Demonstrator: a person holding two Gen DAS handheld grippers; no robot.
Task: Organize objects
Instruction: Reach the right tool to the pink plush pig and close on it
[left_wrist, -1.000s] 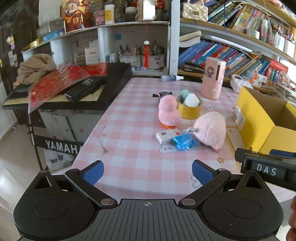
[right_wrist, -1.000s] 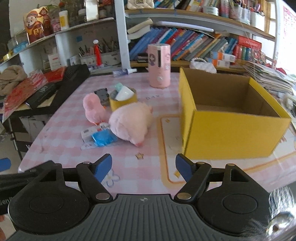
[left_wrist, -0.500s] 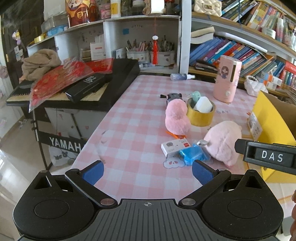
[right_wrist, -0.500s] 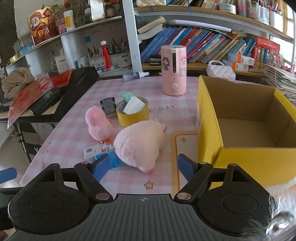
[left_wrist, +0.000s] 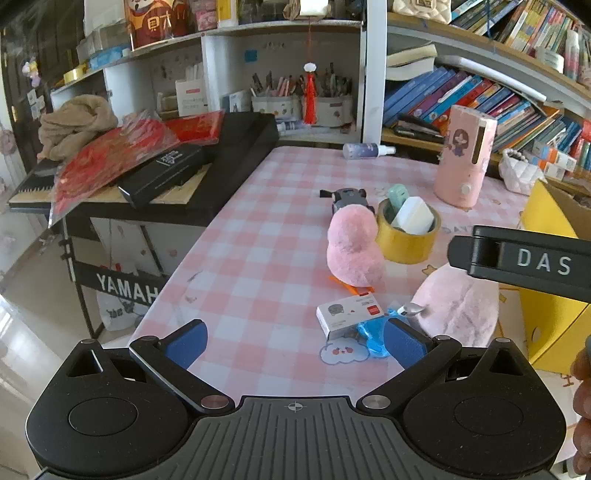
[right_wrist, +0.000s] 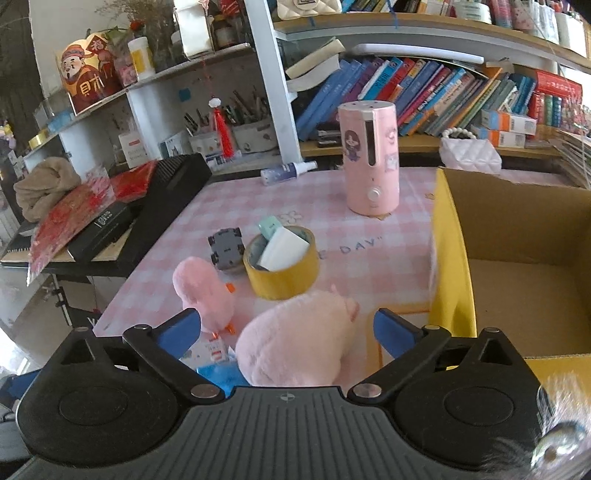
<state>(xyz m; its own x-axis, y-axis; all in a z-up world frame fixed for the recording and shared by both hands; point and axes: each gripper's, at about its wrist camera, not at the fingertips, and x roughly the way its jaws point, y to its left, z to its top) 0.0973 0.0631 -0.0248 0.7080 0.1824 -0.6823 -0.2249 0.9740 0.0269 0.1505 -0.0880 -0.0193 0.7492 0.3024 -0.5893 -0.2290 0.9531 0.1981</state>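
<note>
Pink checked table (right_wrist: 325, 192) under crowded shelves: my right claw (right_wrist: 282, 328) is opening around the big plush (right_wrist: 295, 332) beside the yellow box (right_wrist: 450, 258), left claw (left_wrist: 295, 338) open, empty; I'd centre on the plush before closing.

Fluffy pink plush pig (right_wrist: 295, 332); matt cardboard box (right_wrist: 517, 236); glossy yellow tape roll (right_wrist: 282, 269); checked tablecloth (left_wrist: 258, 258)

The left gripper (left_wrist: 293, 341) hovers with jaws wide over the near edge of the checked table (left_wrist: 258, 258); a small white box (left_wrist: 347, 314) and blue packet (left_wrist: 371, 332) lie just beyond, between two pink plush toys
</note>
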